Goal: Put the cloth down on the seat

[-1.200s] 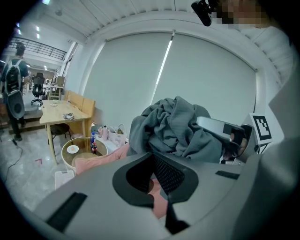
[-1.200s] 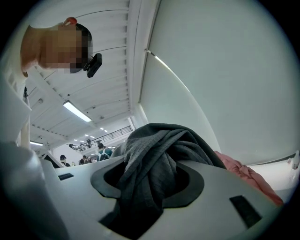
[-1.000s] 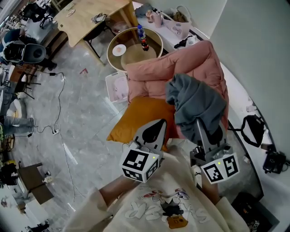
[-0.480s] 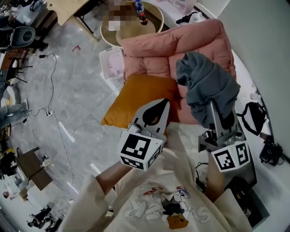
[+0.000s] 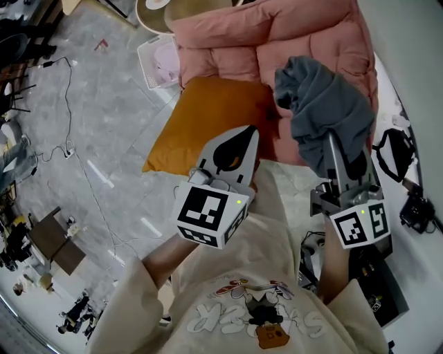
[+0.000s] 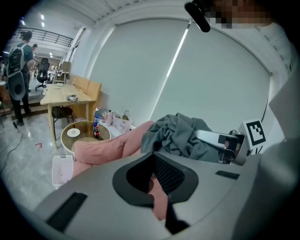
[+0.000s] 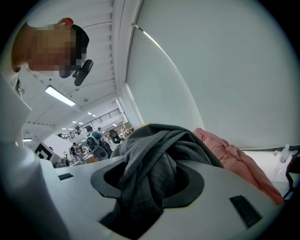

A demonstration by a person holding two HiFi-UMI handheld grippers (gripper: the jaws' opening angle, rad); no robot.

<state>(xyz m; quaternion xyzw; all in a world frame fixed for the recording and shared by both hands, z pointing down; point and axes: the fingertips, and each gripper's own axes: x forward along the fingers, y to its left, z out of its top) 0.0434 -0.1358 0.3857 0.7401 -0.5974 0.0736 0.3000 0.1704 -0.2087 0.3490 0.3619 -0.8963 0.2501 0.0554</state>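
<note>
My right gripper (image 5: pixel 338 146) is shut on a crumpled grey cloth (image 5: pixel 320 104), which bunches up between its jaws (image 7: pixel 149 185) and hangs in the air over the right part of the pink padded seat (image 5: pixel 277 41). The cloth (image 7: pixel 159 145) fills the middle of the right gripper view and also appears at the right of the left gripper view, cloth (image 6: pixel 178 136). My left gripper (image 5: pixel 242 135) hovers over the front edge of an orange cushion (image 5: pixel 208 117), its jaws together with nothing in them (image 6: pixel 157 157). The pink seat (image 6: pixel 108 147) lies beyond it.
A white basket (image 5: pixel 160 61) stands on the grey floor left of the seat, with a round table (image 5: pixel 154 8) behind it. A cable (image 5: pixel 69 104) trails over the floor. A black bag (image 5: pixel 391 155) and black cases (image 5: pixel 377 290) lie at the right by the wall.
Both grippers have moved forward toward the pink seat, which now sits closer below them. The grey cloth stays held in the right gripper.
</note>
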